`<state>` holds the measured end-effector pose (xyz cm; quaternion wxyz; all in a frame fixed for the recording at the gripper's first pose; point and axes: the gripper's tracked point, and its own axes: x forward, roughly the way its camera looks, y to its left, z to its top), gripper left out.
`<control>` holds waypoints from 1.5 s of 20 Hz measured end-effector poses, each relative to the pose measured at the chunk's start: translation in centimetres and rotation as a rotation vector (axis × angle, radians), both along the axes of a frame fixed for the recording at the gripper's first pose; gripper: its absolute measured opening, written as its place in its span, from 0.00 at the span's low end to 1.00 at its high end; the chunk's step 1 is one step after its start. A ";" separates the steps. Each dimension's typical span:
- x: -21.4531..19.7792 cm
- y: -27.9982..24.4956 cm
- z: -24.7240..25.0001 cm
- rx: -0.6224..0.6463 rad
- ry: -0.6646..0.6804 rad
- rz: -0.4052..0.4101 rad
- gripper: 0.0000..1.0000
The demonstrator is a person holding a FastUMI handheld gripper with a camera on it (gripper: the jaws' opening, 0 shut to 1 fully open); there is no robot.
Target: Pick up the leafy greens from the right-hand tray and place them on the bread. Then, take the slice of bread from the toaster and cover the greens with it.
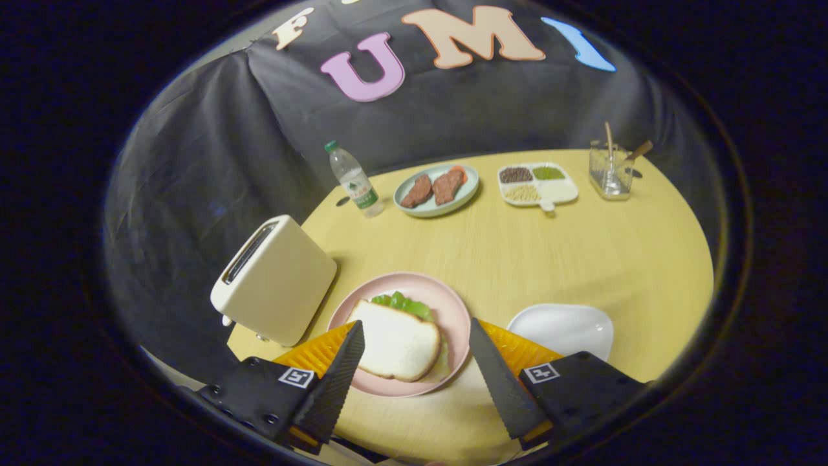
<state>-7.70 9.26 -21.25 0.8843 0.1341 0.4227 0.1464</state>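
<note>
Black serrated fingers, backed with orange, stand spread wide apart with nothing held; the gripper (417,369) hovers over the near edge of a round, pale yellow wooden worktop (550,252). Between the fingers, just ahead of them, sits a pink plate (446,304). On it lies a slice of white bread (396,340), and leafy greens (404,304) poke out from under its far edge, so the greens are covered. A second edge below the slice, at its right, may be the lower bread, though it is hard to tell. At about ten o'clock from the plate, just beside it, stands a cream toaster (275,278), its dark slot facing up. At about three o'clock, near the right finger, lies a white tray (566,327). Well beyond the plate, across the worktop, stand a clear plastic water bottle (352,178) with a green cap at eleven o'clock, a pale green plate (436,189) with two brown meat pieces at twelve, a white divided dish (537,183) of beans and grains at one, and a glass cup (609,169) holding wooden sticks at two.
</note>
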 end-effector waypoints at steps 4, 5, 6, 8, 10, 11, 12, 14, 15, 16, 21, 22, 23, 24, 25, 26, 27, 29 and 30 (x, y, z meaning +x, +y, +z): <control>2.0 -3.9 3.8 -0.075 -0.173 -0.063 1.00; 2.3 -4.8 4.6 -0.092 -0.208 -0.079 1.00; 2.6 -5.8 5.7 -0.109 -0.240 -0.094 1.00; 3.1 -7.7 7.3 -0.147 -0.302 -0.120 1.00; 3.8 -9.1 9.7 -0.166 -0.388 -0.150 1.00; 4.0 -9.6 10.9 -0.178 -0.431 -0.161 1.00; 4.4 -10.4 12.0 -0.200 -0.478 -0.174 1.00; 4.9 -11.4 13.8 -0.252 -0.546 -0.184 1.00; 4.9 -11.9 14.3 -0.278 -0.572 -0.193 1.00; 5.0 -12.0 14.9 -0.288 -0.592 -0.198 1.00; 5.2 -12.3 15.0 -0.279 -0.595 -0.224 1.00; 5.3 -12.2 15.1 -0.276 -0.595 -0.227 1.00; 5.3 -12.2 15.2 -0.275 -0.596 -0.228 1.00; 5.4 -12.1 15.3 -0.275 -0.602 -0.227 1.00; 5.6 -12.3 15.5 -0.283 -0.611 -0.229 1.00; 5.9 -12.5 15.7 -0.289 -0.617 -0.228 1.00; 6.0 -12.4 16.0 -0.288 -0.624 -0.229 1.00; 6.2 -12.3 16.5 -0.278 -0.637 -0.236 1.00; 6.4 -12.5 16.8 -0.274 -0.648 -0.243 1.00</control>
